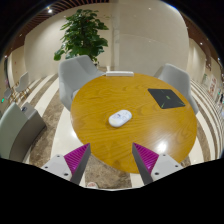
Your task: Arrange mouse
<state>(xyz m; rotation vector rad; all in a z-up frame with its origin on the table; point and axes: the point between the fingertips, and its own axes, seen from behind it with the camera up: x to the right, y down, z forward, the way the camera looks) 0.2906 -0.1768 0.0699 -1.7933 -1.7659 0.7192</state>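
Note:
A white mouse [120,118] lies near the middle of a round wooden table [100,135]. A dark mouse mat [165,98] lies on the table's far right part, apart from the mouse. My gripper [111,160] is open and empty, held back from the table's near edge. Its magenta pads [77,157] stand wide apart, with the table edge and stone floor showing between them. The mouse is well beyond the fingers.
Grey chairs stand around the table: one at the far left [77,73], one at the right [176,78], one at the near left [18,128]. A potted plant [82,32] stands behind. A white object [120,72] rests at the table's far edge.

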